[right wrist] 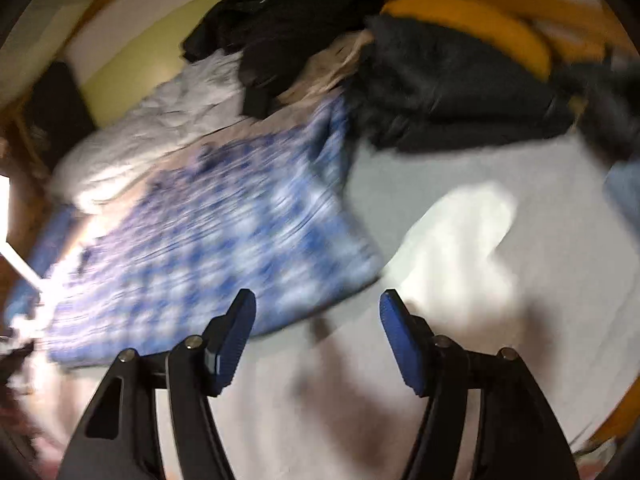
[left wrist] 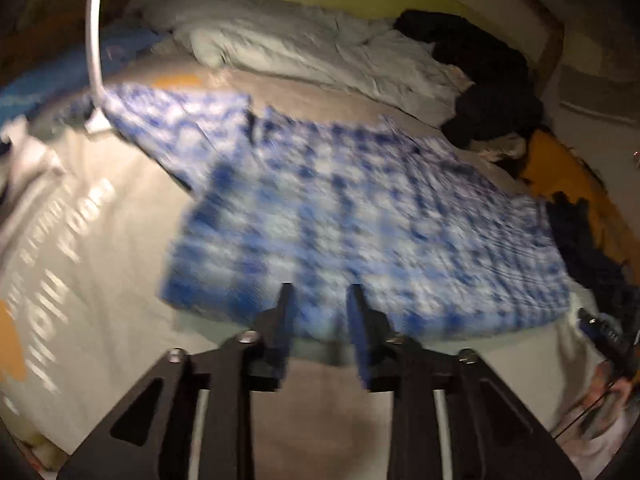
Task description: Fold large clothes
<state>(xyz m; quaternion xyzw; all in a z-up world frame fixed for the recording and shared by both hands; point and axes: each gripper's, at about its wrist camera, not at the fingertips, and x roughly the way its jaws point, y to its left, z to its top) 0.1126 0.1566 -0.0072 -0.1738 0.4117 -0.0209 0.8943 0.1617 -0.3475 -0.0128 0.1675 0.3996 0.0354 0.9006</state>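
Pale bed sheet (right wrist: 460, 360) filled the view, a rumpled grey duvet (left wrist: 288, 40) at its far side. Spread flat across it lay the blue-and-white checked cotton garment (left wrist: 360, 216): soft, light, likely best pinched at a near hem corner. Left gripper (left wrist: 320, 300) and right gripper (right wrist: 318, 308) hung agape, holding nothing.

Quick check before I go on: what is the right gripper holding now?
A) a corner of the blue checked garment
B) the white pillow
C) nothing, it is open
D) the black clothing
C: the right gripper stands open over bare sheet, with the blue checked garment off to its left.
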